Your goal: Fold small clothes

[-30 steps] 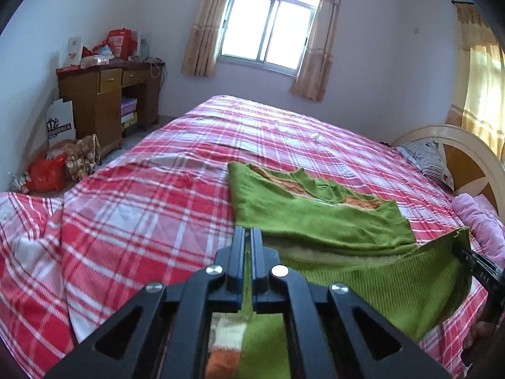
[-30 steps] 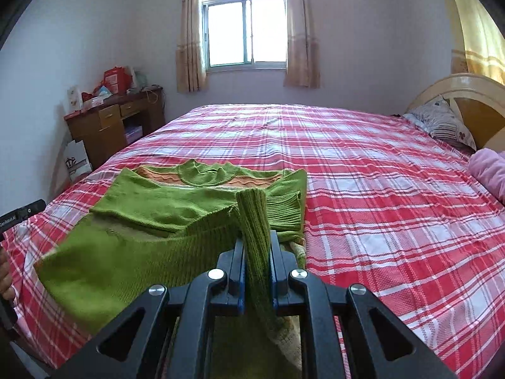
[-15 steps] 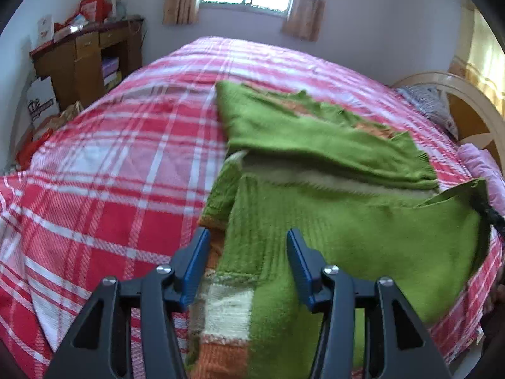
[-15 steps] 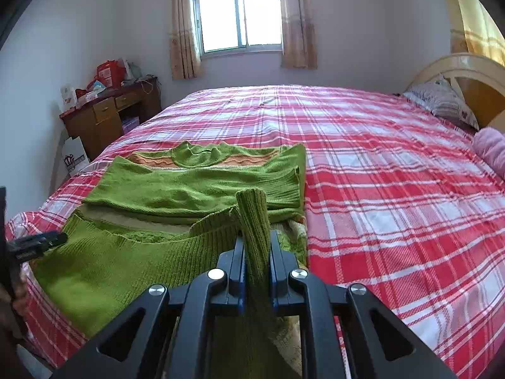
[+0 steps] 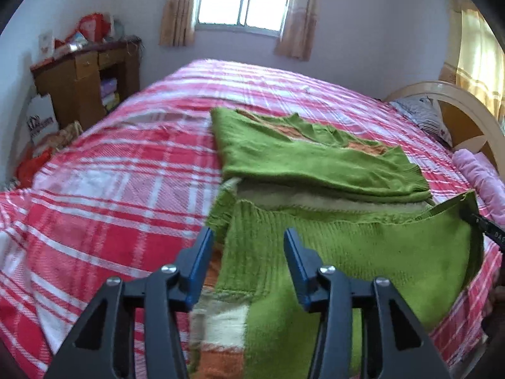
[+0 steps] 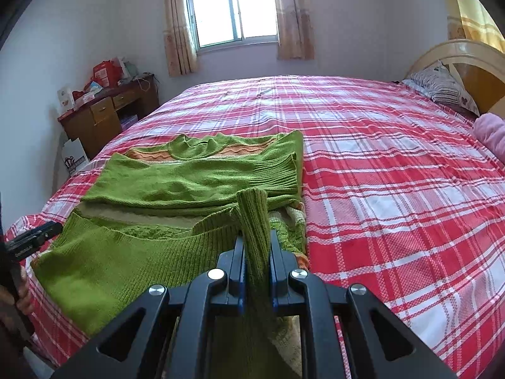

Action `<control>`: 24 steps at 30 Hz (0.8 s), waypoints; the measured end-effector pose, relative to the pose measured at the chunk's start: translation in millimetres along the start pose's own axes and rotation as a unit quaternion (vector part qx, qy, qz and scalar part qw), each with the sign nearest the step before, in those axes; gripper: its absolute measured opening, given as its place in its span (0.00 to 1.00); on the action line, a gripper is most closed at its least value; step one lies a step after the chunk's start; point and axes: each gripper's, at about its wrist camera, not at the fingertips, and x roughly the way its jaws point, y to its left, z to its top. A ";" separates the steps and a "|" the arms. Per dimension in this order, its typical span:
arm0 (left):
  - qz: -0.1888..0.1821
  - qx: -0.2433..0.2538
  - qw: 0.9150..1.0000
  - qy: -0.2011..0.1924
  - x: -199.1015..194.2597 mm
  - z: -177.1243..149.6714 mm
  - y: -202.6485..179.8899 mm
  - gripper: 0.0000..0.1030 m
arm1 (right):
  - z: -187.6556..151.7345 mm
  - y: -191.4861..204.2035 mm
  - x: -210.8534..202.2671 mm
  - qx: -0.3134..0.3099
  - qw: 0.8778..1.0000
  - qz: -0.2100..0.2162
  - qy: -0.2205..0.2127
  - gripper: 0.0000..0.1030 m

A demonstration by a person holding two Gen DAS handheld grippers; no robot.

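Sweater [image 6: 176,186] of green ribbed knit, with orange and cream bands near the neck, lies partly folded on the near left part of the bed [image 6: 394,164], which is covered by a red, pink and white checked sheet with a fine woven grain. One sleeve is laid flat across the chest, its ribbed cuff ending just short of the sweater's right edge. The ribbed hem is doubled up toward the middle; its right corner stands in a narrow upright fold pinched between the pressed-together pads of the right hand-held gripper [image 6: 254,243]. The left hand-held gripper [image 5: 247,252] is spread, its blue-lined fingers [image 5: 202,252] standing either side of the hem's other corner without pressing it; its jaws have just been closing a little after letting go. The sweater's near edge hangs over the bed's side. To the right the sheet is flat and free as far as a striped pillow [image 6: 442,88] and a curved headboard [image 6: 467,53]; a wooden desk [image 6: 104,117] stands well apart by the wall.
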 end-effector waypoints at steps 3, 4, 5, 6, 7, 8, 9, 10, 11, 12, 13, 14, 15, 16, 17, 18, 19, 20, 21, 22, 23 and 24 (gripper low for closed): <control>-0.013 -0.007 1.000 0.024 12.0 -3.9 -0.5 0.47 | -1.8 -0.6 1.8 -0.001 1.000 -0.001 0.003 0.11; -0.013 -0.008 0.999 0.032 15.5 -8.2 -0.9 0.47 | -2.7 -0.7 2.2 0.000 1.000 -0.002 0.004 0.11; -0.012 -0.008 0.999 0.034 17.6 -10.6 -0.6 0.47 | -3.4 -0.8 2.5 0.000 1.000 -0.001 0.005 0.11; -0.012 -0.007 0.999 0.030 15.1 -12.7 -1.2 0.47 | -3.7 -1.4 2.7 0.002 1.000 -0.001 0.005 0.11; -0.014 -0.007 0.999 0.031 13.7 -13.3 -0.8 0.46 | -4.3 -1.7 3.6 0.002 1.000 -0.001 0.006 0.11; -0.015 -0.008 0.999 0.032 13.7 -13.0 -0.1 0.46 | -4.7 -1.7 4.8 0.002 1.000 -0.001 0.008 0.11; -0.017 -0.010 0.999 0.033 13.9 -12.5 0.9 0.39 | -5.0 -1.7 6.1 0.002 1.000 -0.002 0.009 0.11; -0.014 -0.014 0.999 0.033 14.3 -12.1 2.8 0.32 | -6.1 -1.6 8.5 0.002 1.000 -0.003 0.012 0.11; -0.010 -0.021 0.999 0.034 14.6 -11.5 5.3 0.17 | -7.1 -1.5 9.9 0.002 1.000 -0.005 0.014 0.11; -0.016 -0.034 0.999 0.035 13.7 -11.4 9.4 0.12 | -8.5 -1.5 11.3 0.002 1.000 -0.006 0.017 0.11; -0.026 -0.046 0.998 0.036 12.5 -11.3 12.4 0.11 | -9.6 -1.0 12.6 0.002 1.000 -0.007 0.019 0.11; -0.026 -0.048 0.998 0.036 11.3 -11.8 12.0 0.10 | -10.9 -0.2 13.3 0.002 1.000 -0.009 0.021 0.11; -0.018 -0.042 0.998 0.035 9.3 -12.2 9.4 0.10 | -11.5 0.1 12.9 0.001 1.000 -0.010 0.021 0.11; -0.008 -0.033 0.999 0.033 7.0 -12.2 5.0 0.10 | -11.8 0.8 11.8 0.000 1.000 -0.010 0.020 0.11; -0.001 -0.028 0.999 0.030 4.8 -11.4 1.5 0.09 | -10.4 1.3 8.8 -0.001 1.000 -0.011 0.015 0.11; 0.004 -0.026 0.999 0.022 -0.4 -9.1 -1.7 0.09 | -9.5 1.4 6.4 -0.002 1.000 -0.011 0.011 0.11; 0.006 -0.025 1.000 0.013 -4.0 -5.5 -3.9 0.09 | -6.6 1.1 2.6 -0.002 1.000 -0.010 0.005 0.11; 0.009 -0.025 1.000 0.005 -8.3 -1.1 -5.5 0.09 | -1.8 1.1 -2.7 -0.003 1.000 -0.008 -0.004 0.11; 0.011 -0.027 1.000 -0.005 -14.1 5.5 -7.3 0.09 | 1.4 2.4 -5.5 -0.005 1.000 -0.008 -0.010 0.11; 0.012 -0.028 0.999 -0.013 -15.9 11.7 -7.2 0.09 | 5.8 4.0 -8.9 -0.008 1.000 -0.008 -0.018 0.11; 0.013 -0.030 0.999 -0.019 -18.5 16.8 -7.3 0.09 | 11.5 6.4 -13.0 -0.013 0.999 -0.009 -0.028 0.11; 0.015 -0.034 0.999 -0.028 -22.1 24.2 -7.5 0.09 | 15.3 8.2 -14.5 -0.017 0.999 -0.009 -0.034 0.11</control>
